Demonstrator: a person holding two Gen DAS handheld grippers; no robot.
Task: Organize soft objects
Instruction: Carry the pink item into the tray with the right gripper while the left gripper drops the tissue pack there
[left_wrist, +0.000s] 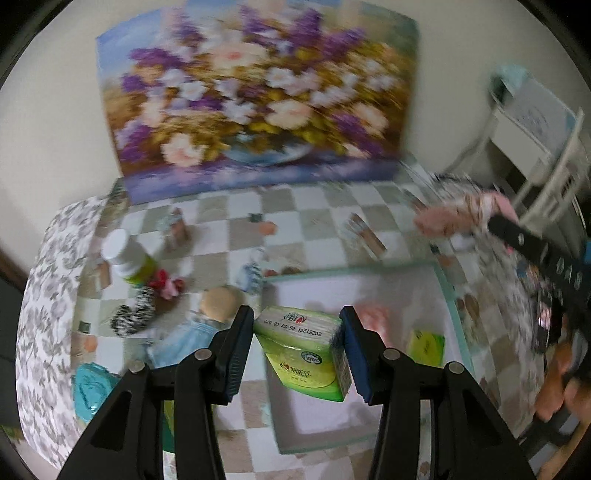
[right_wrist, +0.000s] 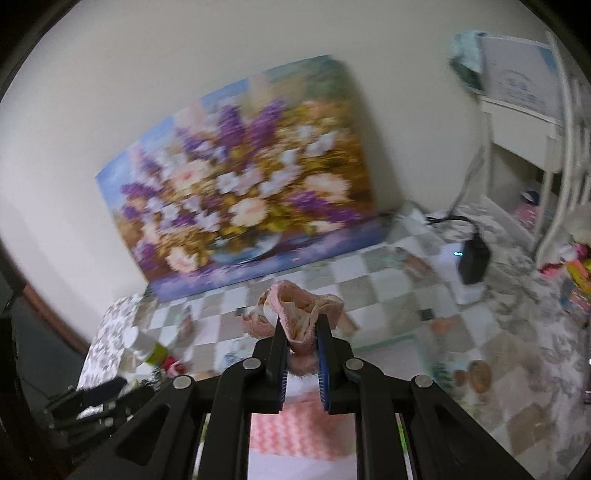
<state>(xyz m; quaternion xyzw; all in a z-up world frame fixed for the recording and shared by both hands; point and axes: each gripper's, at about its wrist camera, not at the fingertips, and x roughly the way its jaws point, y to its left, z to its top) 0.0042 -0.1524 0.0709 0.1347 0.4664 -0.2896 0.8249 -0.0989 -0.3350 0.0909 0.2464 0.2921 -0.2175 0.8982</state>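
Tissue pack in green wrapping (left_wrist: 303, 354) sits tilted between the 2 black fingers of the left gripper (left_wrist: 297, 328), whose blue pads press on its short sides, so this claw is clamped on it. The pack hangs above the white tray with a pale green rim (left_wrist: 448, 295), which lies on the checkered tablecloth (left_wrist: 236, 236). Inside the tray lie a second small green tissue pack (left_wrist: 426, 345) and a blurred pink soft item (left_wrist: 375, 317), both near the right side.

Left of the tray on the cloth are a doll in a light blue dress (left_wrist: 199, 325), a black-and-white striped soft piece (left_wrist: 135, 314), a red and pink fabric bundle (left_wrist: 168, 286), a tipped bottle with a white cap and green label (left_wrist: 127, 258), and a teal crumpled item (left_wrist: 90, 384) at the near left edge. A large painting of purple and white flowers (left_wrist: 255, 92) leans against the wall behind the table.

In the right wrist view, the right gripper (right_wrist: 301, 332) is closed on a pink lace-trimmed fabric piece (right_wrist: 299, 310), which bunches up above the fingertips and is held above the table. Below the fingers a pink knitted cloth (right_wrist: 295, 428) shows in the tray. A black charger-like device (right_wrist: 472, 262) rests further right on the floral cloth.
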